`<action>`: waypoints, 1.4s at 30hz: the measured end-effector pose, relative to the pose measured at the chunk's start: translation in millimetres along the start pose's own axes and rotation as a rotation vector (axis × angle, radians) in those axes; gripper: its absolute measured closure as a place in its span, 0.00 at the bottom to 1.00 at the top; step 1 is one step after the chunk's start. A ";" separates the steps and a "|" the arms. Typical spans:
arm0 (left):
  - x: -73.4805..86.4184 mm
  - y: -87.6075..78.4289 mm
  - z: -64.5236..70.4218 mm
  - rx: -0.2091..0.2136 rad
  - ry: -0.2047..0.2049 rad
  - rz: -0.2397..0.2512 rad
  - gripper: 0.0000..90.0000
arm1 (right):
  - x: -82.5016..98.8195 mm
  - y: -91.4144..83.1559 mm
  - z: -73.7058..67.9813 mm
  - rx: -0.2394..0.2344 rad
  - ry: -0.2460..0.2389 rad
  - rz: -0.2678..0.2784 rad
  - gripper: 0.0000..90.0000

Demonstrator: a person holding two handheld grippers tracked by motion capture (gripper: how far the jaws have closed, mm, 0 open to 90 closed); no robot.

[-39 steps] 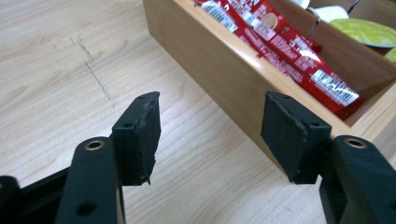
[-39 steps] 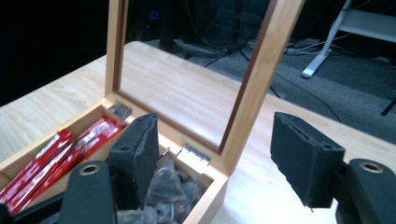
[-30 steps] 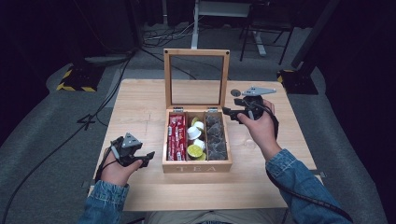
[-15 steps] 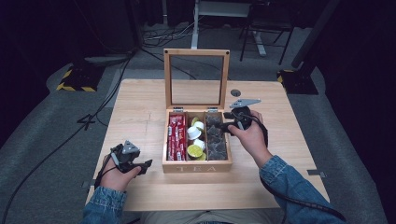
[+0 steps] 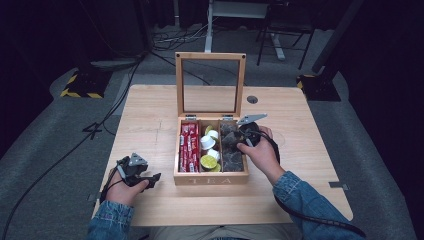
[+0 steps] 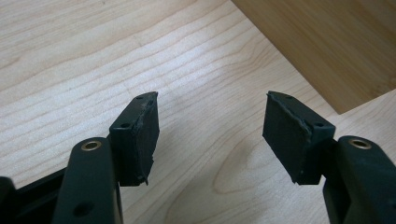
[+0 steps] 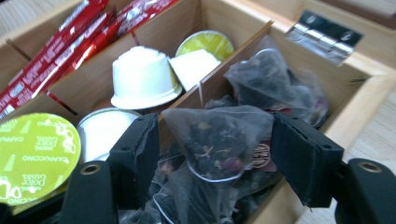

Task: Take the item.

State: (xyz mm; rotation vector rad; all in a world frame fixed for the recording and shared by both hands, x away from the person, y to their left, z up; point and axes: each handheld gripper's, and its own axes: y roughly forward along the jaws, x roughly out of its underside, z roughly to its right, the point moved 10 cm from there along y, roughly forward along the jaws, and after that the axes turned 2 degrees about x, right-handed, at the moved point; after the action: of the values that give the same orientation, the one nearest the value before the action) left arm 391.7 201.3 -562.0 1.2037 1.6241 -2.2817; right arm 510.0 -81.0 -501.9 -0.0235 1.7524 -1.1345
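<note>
L gripper (image 5: 150, 178): near edge of worktop (image 5: 150, 125), approx 8 o'clock of the tea box (image 5: 212, 177). Fingers (image 6: 140, 133) released, gap wide, nothing but bare wood between them. Idle; box corner lies at 1 o'clock in the left gripper view.
R gripper (image 7: 215, 140): over the box's right-hand compartment, pointing down into it. Fingers (image 7: 299, 154) spread, one on each side of a pyramid tea bag (image 7: 212, 144); pads look not to press on it yet, so released, not grasping.
Task item: tea bag sits on top of the heap of dark mesh bags (image 5: 231, 150) in the right compartment, approx 3 o'clock of the box centre.
Other contents: capsules (image 5: 209, 145) in mid compartment; red sachets (image 5: 189, 147) in left one, at 9 o'clock.
Lid (image 5: 210, 82): upright at 12 o'clock, glass pane, clear of the reach.
Step in hand: approach done, pick not yet made (judgement).
Next move needs: close fingers squarely on the bag's body, then lift straight up.
Risk: mesh is soft and may slip; neighbouring bags or strings may come along.
</note>
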 end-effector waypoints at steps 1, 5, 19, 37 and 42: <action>0.2 0.7 -0.2 -0.001 -0.004 0.002 0.41 | 1.1 2.1 -1.4 -0.001 -0.004 -0.009 0.38; 2.8 3.2 -1.4 0.000 -0.009 -0.009 0.41 | 2.8 7.6 -1.4 0.012 -0.024 -0.032 0.50; 2.4 6.9 -4.8 0.002 0.004 0.014 0.38 | 0.1 7.9 -1.3 -0.011 -0.032 0.002 0.78; -0.4 11.0 -9.5 -0.009 0.039 0.055 0.38 | -17.3 -15.0 -3.8 -0.029 -0.017 0.103 0.80; -1.0 12.3 -10.8 -0.015 0.058 0.057 0.38 | -21.1 -21.8 -3.3 -0.031 -0.016 0.126 0.80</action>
State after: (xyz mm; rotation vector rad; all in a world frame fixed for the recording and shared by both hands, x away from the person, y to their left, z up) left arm 404.3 204.6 -572.0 1.3070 1.6017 -2.2166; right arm 508.0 -80.7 -471.5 0.0585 1.7323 -1.0135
